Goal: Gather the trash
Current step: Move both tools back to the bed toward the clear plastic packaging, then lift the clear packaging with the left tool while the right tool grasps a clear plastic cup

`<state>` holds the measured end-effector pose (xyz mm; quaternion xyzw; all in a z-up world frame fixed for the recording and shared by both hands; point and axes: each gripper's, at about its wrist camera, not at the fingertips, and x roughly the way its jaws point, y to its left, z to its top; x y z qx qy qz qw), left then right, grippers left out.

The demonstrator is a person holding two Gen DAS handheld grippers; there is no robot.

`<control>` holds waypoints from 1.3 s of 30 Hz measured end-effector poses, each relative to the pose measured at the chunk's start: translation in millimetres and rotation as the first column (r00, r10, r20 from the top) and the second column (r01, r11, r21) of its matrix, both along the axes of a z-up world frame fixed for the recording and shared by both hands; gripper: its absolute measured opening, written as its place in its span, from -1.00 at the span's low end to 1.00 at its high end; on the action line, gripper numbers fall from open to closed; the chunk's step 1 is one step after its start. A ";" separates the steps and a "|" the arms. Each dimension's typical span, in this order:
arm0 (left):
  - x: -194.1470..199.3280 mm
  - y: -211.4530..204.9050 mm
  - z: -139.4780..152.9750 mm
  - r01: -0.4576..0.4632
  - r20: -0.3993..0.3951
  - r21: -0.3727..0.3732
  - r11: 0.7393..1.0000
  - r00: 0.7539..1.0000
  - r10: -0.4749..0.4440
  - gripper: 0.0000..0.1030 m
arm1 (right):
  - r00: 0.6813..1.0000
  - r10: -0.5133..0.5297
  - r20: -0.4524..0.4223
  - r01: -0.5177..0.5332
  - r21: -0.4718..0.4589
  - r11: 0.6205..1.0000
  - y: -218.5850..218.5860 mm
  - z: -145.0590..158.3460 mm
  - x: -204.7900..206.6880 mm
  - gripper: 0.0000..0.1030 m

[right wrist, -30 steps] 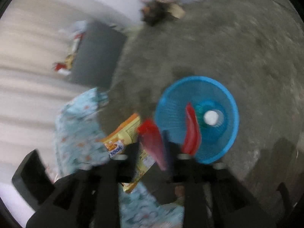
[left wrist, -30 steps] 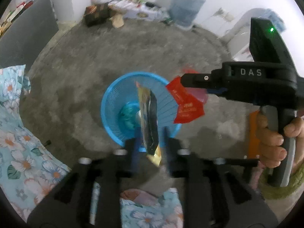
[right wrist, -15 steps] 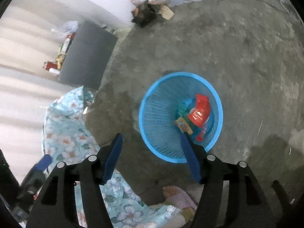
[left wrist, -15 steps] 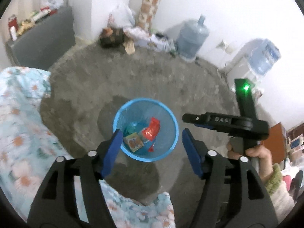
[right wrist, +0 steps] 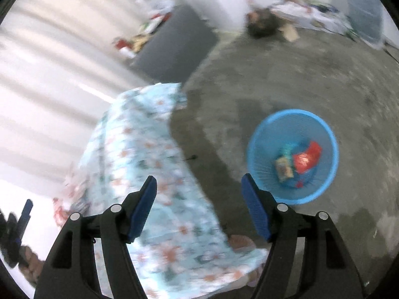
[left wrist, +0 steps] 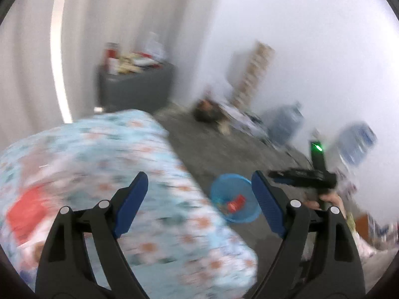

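A blue mesh basket stands on the concrete floor and holds a red wrapper and a yellow snack packet. The basket also shows in the left wrist view, with the red wrapper inside. My left gripper is open and empty, raised over the floral-cloth table. A blurred red item lies on that cloth at the left. My right gripper is open and empty, left of the basket; it shows in the left wrist view.
A grey cabinet with clutter on top stands by the wall. Water jugs and a pile of bags sit along the far wall. The floral-cloth table fills the left of the right wrist view.
Both grippers opened and let their wrappers fall into the basket. Both have since lifted and swung left, away from the basket, toward the floral-cloth table.
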<state>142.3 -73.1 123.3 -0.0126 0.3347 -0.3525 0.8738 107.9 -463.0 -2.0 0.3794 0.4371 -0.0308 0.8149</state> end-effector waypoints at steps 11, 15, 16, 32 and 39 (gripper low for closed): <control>57.7 168.6 22.5 -0.317 -0.008 0.025 0.948 0.948 0.317 0.56 | 0.965 0.244 0.101 -0.253 0.083 0.964 112.7 41.8 63.8 0.33; 111.3 185.3 7.8 -0.311 -0.096 0.068 0.948 0.944 0.317 0.56 | 0.951 0.288 0.111 -0.300 0.113 0.947 153.1 40.7 91.2 0.33; 123.8 188.6 2.2 -0.304 -0.121 0.081 0.949 0.942 0.312 0.56 | 0.945 0.307 0.112 -0.320 0.117 0.940 166.5 40.3 101.2 0.33; 251.4 123.5 -120.2 -0.117 -0.269 0.491 0.863 0.922 0.279 0.29 | 0.918 0.394 0.039 -0.395 0.139 0.908 235.0 13.9 163.7 0.33; 258.1 139.8 -129.3 -0.123 -0.323 0.441 0.889 0.902 0.286 -0.21 | 0.921 0.388 0.021 -0.387 0.134 0.912 229.1 9.5 163.0 0.33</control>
